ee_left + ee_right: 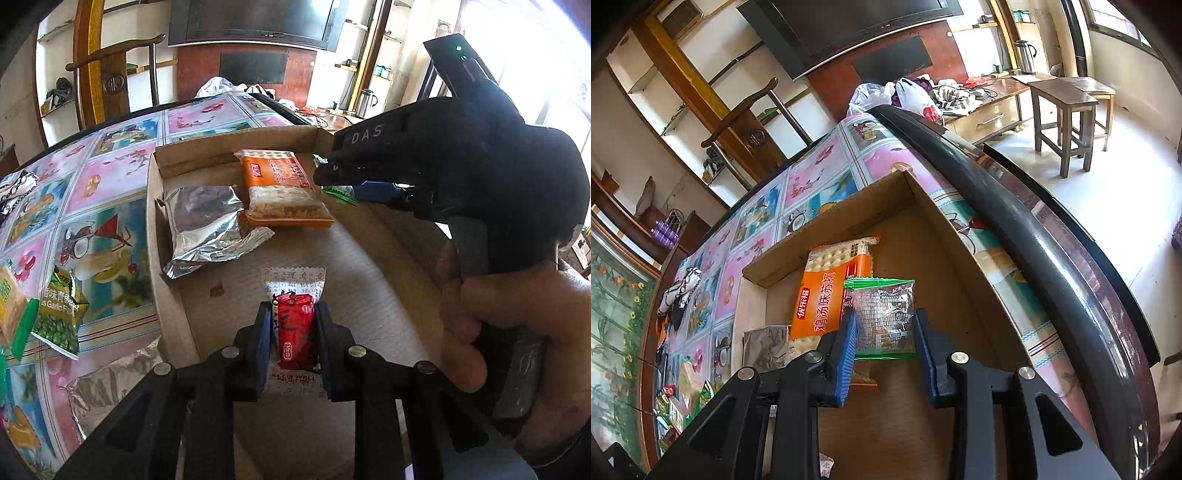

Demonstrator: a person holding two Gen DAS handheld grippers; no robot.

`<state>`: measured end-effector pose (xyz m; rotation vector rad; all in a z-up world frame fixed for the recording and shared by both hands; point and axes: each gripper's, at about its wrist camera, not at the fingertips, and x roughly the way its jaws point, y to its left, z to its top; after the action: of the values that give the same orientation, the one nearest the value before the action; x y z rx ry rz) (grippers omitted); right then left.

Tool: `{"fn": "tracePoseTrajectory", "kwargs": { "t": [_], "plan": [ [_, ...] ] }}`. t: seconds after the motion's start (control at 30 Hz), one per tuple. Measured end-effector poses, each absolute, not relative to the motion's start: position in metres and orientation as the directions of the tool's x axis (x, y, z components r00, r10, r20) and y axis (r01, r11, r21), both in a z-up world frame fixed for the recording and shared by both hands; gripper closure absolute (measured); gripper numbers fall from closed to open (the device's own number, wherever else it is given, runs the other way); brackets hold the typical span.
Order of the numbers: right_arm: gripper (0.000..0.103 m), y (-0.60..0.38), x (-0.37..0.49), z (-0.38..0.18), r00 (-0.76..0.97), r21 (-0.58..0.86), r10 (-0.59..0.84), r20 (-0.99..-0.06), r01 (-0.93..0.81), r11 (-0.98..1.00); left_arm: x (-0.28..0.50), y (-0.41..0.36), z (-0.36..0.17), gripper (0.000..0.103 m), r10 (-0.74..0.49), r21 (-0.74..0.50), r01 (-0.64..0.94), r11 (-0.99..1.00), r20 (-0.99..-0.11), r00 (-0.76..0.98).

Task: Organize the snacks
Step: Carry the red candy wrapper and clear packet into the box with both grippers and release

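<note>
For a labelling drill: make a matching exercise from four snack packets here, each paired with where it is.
Column one:
1. red-and-white packet
2. green-edged clear packet
3. orange cracker pack
4. green pea bag

Column two:
a. on the tablecloth outside the box
b. lying flat in the cardboard box
c. in the left claw
d. in the right claw

Pairs: 1-c, 2-d, 3-b, 4-a

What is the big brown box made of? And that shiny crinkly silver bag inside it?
The brown box looks like plain cardboard: matte tan, with raw folded edges at its walls. The silver packet looks like metallised foil film, probably plastic-backed: it is mirror-shiny, wrinkled, and has a crimped seal along its edge. Which of the two exactly cannot be told from the look alone.
</note>
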<state>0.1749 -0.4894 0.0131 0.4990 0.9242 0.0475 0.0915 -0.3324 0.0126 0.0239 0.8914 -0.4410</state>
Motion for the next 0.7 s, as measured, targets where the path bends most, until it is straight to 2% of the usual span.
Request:
{"fn": "tracePoseTrajectory", "kwargs": {
  "t": [0.37,0.47,0.7],
  "plan": [
    [0.069,-0.4881,0.1755,0.0135,0.609,0.426,0.243,-0.755,0.175,0.888,0.0915,-0.3321,0.0132,0.081,-0.354,-0.151,0.38,0.913,-0.756,0.551],
    [0.069,-0.4877,0.176,0.014,0.608,0.422,0.235,-0.758,0.183,0.888,0.0923,-0.3311,0.0124,0.074,-0.357,-0.158,0.377,0.913,-0.758,0.546],
    [0.069,-0.4882,0.1734,0.0174,0.622,0.425,0.233,-0.748,0.179,0.887,0.0909,-0.3293,0.0154,0.067,-0.354,-0.153,0.375,0.914,-0.749,0.559]
  ]
}}
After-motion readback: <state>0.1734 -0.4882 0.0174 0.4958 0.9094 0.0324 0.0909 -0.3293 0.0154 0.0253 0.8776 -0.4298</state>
